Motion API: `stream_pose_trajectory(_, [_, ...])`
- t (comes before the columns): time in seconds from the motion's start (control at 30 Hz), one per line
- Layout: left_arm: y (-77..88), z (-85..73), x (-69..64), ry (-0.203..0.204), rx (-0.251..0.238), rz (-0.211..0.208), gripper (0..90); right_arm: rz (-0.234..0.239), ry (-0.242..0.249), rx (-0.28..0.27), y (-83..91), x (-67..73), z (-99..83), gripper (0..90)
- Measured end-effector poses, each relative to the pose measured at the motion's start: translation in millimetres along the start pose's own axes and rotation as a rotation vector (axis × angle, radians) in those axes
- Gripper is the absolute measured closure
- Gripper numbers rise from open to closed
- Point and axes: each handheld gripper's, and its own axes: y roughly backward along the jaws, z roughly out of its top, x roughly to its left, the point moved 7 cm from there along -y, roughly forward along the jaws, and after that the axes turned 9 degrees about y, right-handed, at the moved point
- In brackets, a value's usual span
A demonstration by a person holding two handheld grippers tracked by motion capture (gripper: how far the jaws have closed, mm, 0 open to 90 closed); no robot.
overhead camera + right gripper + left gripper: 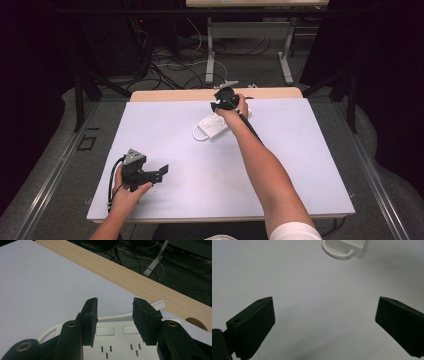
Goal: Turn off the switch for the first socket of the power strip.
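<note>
power strip (216, 125): lying flat on the counter (165, 125), sockets facing up, toward the far wood edge
strip axis: long axis running diagonal, cable loop (198, 135) end pointing near-left, other end far-right under the hand
right gripper (223, 102): hanging over the strip's far end, jaws partly open, straddling the switch row, looks like it is lining up for a pinch; pads gripping nothing yet
left gripper (161, 172): sitting well near-left of the strip, jaws spread wide, empty, aiming toward the cable loop, likely parked until needed
strip placement: resting free, nothing pinning it
</note>
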Motion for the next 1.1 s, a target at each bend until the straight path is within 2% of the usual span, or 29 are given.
stream_pose_trajectory(0.2, [-1.3, 0.5, -0.9, 0.002, -0.011, -0.003, 2.6, -0.006, -0.005, -0.017, -7.7, -2.6, -1.9, 58.9])
stream_pose_trajectory(0.27, [-1.3, 0.5, -1.1, 0.002, -0.011, -0.004, 2.6, -0.002, -0.026, -0.024, -10.5, -2.6, -2.7, 59.0])
stream_pose_trajectory(0.4, [-0.9, 0.5, -1.3, 0.004, -0.010, -0.004, 2.6, -0.012, -0.035, -0.030, -13.5, -3.9, -3.3, 59.0])
stream_pose_trajectory(0.87, [-0.3, 0.9, -1.4, 0.002, 0.001, -0.017, 2.8, -0.050, -0.051, 0.015, -25.3, -10.6, -14.6, 60.4])
stream_pose_trajectory(0.97, [0.1, 0.7, -1.5, 0.001, 0.006, -0.018, 2.8, -0.045, -0.049, 0.014, -27.7, -11.3, -16.2, 61.2])
stream_pose_trajectory(1.1, [-0.4, 0.8, -1.5, 0.002, 0.001, -0.019, 2.8, -0.044, -0.054, 0.044, -29.0, -11.3, -20.2, 64.6])
